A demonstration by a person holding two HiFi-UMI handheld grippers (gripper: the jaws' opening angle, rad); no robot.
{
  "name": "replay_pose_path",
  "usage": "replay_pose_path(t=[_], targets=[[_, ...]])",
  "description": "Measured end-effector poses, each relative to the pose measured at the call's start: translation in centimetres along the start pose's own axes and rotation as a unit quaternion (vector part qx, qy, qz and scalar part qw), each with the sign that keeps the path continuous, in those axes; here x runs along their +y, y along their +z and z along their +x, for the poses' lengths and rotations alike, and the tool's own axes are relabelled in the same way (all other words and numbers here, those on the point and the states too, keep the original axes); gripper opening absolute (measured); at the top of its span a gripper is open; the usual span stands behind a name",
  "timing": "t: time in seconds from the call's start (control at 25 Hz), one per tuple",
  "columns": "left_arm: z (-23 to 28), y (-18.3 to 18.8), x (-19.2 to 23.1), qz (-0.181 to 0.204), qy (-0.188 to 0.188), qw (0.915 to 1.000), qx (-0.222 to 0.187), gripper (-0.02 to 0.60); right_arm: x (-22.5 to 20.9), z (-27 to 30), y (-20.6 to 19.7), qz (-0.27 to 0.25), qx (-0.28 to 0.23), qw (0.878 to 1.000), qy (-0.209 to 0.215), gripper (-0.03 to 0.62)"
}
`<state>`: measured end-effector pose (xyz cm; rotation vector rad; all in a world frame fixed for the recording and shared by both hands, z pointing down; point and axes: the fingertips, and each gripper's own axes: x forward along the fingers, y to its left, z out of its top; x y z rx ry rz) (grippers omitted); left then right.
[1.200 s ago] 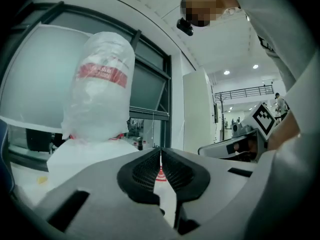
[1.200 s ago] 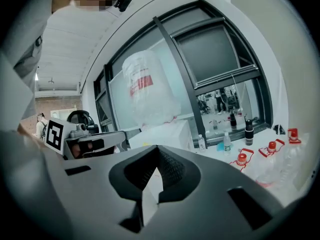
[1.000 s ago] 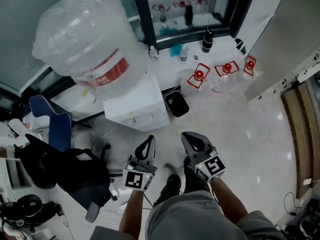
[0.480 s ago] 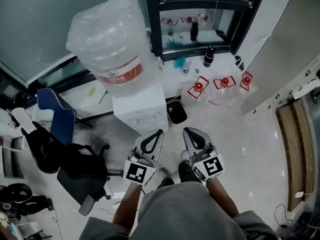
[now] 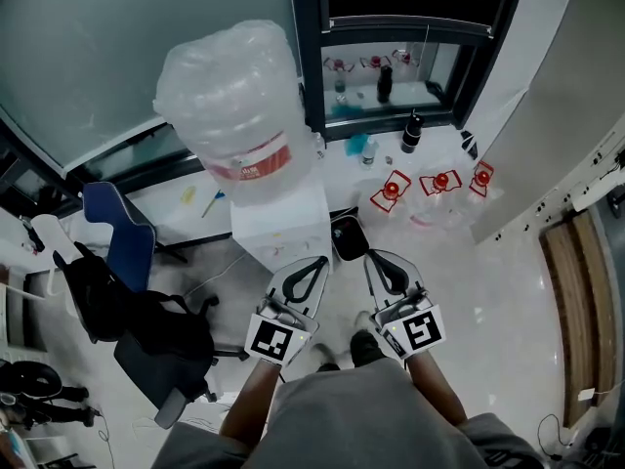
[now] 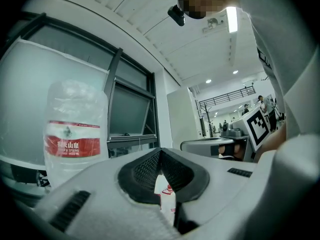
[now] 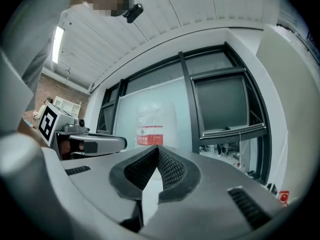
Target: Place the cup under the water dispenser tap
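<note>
The white water dispenser (image 5: 283,228) carries a big clear bottle (image 5: 234,101) with a red label. In the head view it stands just beyond both grippers. My left gripper (image 5: 314,262) and right gripper (image 5: 376,259) are held side by side, pointing level at it, both shut with nothing between the jaws. The left gripper view shows the bottle (image 6: 75,134) to the left of the closed tips (image 6: 160,151). The bottle (image 7: 152,124) appears straight above the closed tips (image 7: 158,149) in the right gripper view. No cup shows in any view, and the tap is hidden.
A black bin (image 5: 347,235) sits on the floor right of the dispenser. A blue chair (image 5: 122,233) and a black office chair (image 5: 166,345) stand to the left. Clear red-capped bottles (image 5: 435,184) and a black bottle (image 5: 412,133) are by the dark-framed window.
Both grippers have risen and now sit closer to the dispenser's front. Jaws stayed shut throughout.
</note>
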<state>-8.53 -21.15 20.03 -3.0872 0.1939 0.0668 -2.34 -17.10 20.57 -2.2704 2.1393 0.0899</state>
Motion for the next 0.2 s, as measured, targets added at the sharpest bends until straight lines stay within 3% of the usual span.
replay_pose_path(t=[0.2], targets=[[-0.1, 0.54, -0.03, 0.0, -0.001, 1.0, -0.003, 0.011, 0.05, -0.06, 0.43, 0.002, 0.005, 1.0, -0.005, 0.009]])
